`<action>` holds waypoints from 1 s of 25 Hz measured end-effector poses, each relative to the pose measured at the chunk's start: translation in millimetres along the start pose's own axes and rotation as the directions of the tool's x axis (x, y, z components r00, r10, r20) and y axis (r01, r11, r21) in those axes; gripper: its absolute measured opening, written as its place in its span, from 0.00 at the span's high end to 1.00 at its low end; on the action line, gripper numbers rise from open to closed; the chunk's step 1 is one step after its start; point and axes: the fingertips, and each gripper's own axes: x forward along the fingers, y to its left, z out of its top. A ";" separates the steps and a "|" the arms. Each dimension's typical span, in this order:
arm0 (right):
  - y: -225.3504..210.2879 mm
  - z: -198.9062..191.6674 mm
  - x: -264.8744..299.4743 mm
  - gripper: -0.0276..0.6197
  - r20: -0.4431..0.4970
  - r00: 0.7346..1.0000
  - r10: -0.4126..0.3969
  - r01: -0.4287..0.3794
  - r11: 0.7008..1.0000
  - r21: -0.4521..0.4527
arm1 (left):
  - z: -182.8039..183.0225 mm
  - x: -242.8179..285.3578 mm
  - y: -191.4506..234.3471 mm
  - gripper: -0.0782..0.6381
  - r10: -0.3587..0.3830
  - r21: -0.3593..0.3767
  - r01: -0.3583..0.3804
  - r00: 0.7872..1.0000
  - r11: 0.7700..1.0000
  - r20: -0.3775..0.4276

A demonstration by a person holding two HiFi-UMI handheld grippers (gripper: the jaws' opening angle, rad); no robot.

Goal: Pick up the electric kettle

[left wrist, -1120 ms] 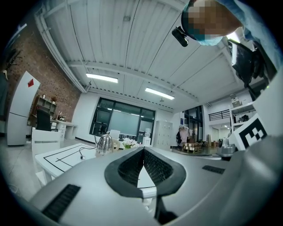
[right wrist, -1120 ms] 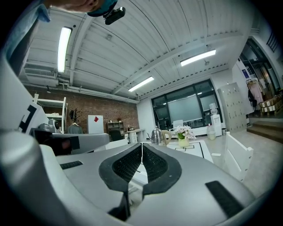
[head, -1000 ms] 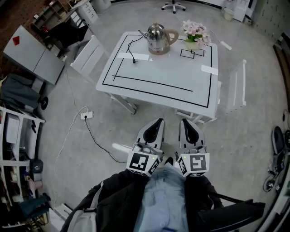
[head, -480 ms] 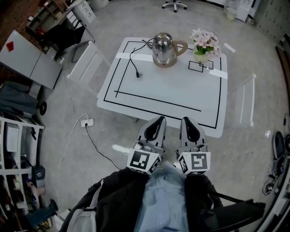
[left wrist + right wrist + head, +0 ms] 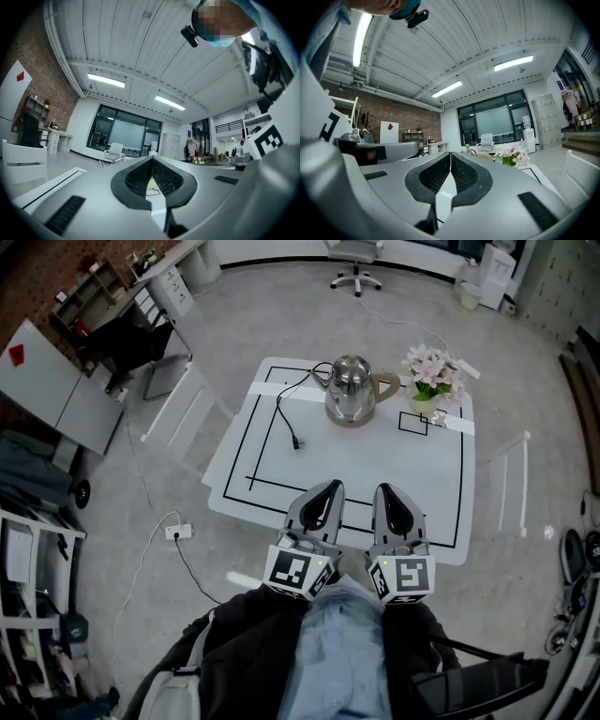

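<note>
A steel electric kettle [image 5: 351,388] with a beige handle stands on its base at the far side of the white table [image 5: 262,442]; its black cord [image 5: 289,409] trails left, the plug lying on the tabletop. Just its lid knob shows past the jaws in the right gripper view, as the kettle [image 5: 469,150]. My left gripper [image 5: 327,491] and right gripper [image 5: 384,493] are side by side over the table's near edge, both shut and empty, well short of the kettle.
A pot of pink flowers [image 5: 432,376] stands right of the kettle, next to a small taped square. White chairs [image 5: 178,413] flank the table on both sides. A power strip [image 5: 178,532] with cable lies on the floor at left. Shelves and a desk line the left wall.
The table and kettle have drawn nearer in the head view as I walked toward them; both grippers now reach over the table's near edge, still shut.
</note>
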 end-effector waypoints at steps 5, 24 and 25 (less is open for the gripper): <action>-0.4 5.9 14.5 0.93 0.007 0.999 -0.032 0.032 0.999 -0.013 | 3.3 8.6 14.4 0.88 -0.026 -0.007 0.026 1.000 1.000 0.007; -27.3 1.6 75.1 0.93 -0.023 1.000 -0.010 0.010 1.000 -0.025 | -7.5 58.8 51.5 0.88 0.028 -0.033 -0.029 1.000 0.999 -0.005; -30.7 0.0 79.8 0.93 -0.026 1.000 -0.004 0.004 1.000 -0.024 | -9.2 63.7 52.8 0.88 0.031 -0.031 -0.031 0.999 0.999 -0.009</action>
